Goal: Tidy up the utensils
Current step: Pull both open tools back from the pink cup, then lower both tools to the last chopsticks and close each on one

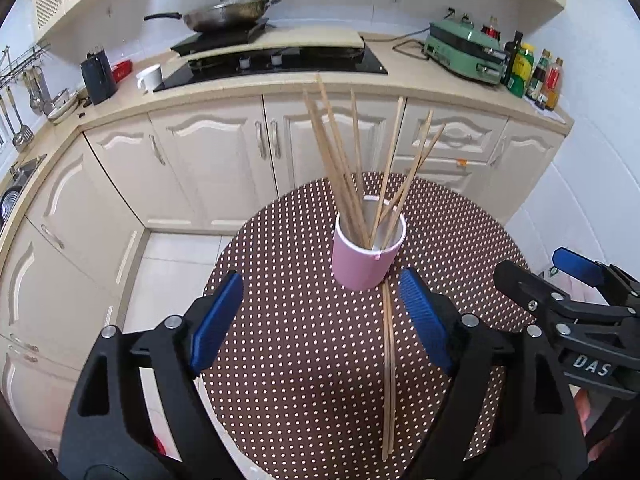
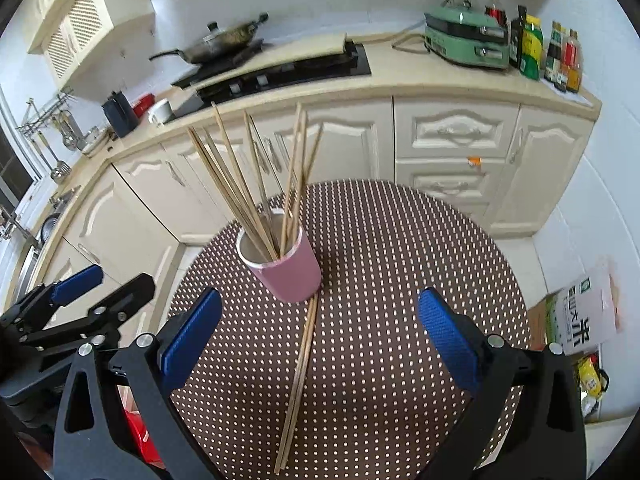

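Standing wide apart with nothing between them, the ribbed blue pads [image 1: 422, 314] of the left gripper [image 1: 320, 316] hang over a round table [image 1: 280, 320]. The right gripper [image 2: 320, 336] is spread wide too, and it holds nothing. Both have black plastic arms with shiny round bolts. In the left view the right gripper shows at the right edge, with white letters "DAS" on it. A few thin wooden sticks [image 1: 388, 376] lie flat on the table in a tight bunch, side by side. Their far ends touch the bottom of a pink cup [image 1: 366, 260]. In the left view they lie close by the right-hand pad; in the right view they lie between the two pads. The cup is round and smooth, white inside, and stands up straight near the middle of the table. More sticks in the cup [image 1: 352, 168] lean out like a fan. The table cloth is brown with small pale dots. Past the table are cream cupboard doors [image 1: 224, 148] with curved shapes and metal handles. On the pale counter there is a black stove top, a dark pan [image 1: 224, 14], a white mug [image 1: 150, 78], a green cooker [image 1: 464, 50] and some bottles [image 1: 536, 72]. The floor has light tiles, and at the right of the right view a white bag [image 2: 588, 312] with green and black writing sits on it.
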Available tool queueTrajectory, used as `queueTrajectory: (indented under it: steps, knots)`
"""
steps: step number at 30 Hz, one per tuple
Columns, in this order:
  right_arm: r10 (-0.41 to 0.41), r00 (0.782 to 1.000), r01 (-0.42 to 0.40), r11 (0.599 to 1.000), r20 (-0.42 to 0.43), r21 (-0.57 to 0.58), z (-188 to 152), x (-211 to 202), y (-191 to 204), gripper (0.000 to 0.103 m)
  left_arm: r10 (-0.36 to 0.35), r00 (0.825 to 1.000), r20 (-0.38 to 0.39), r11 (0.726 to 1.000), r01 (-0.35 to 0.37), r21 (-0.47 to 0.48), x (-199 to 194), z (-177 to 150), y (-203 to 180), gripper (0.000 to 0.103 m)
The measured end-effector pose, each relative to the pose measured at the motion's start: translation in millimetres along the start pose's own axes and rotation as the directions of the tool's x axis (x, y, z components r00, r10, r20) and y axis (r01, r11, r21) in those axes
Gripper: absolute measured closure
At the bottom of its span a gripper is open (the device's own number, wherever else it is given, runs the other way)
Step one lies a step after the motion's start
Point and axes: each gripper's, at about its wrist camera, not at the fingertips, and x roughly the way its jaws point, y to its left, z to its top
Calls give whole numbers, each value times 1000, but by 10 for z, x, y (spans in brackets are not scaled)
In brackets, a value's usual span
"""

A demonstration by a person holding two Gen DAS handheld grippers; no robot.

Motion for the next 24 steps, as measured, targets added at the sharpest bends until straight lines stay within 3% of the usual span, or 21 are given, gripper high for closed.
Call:
queueTrajectory:
  steps: [11, 15, 24]
  knots:
    - [-61, 986, 68, 997, -153, 40, -285, 475, -98, 8, -26, 990, -139, 999, 30, 28, 410, -251, 26, 22]
    - [-77, 970, 90, 995, -232, 45, -421, 688, -117, 8, -57, 981, -186, 998, 63, 27, 570, -329, 34, 22]
    - [-109, 940, 123, 992, -324, 23, -598, 1013, -92, 8, -75, 958, -276, 994, 93, 53, 881, -502, 65, 22]
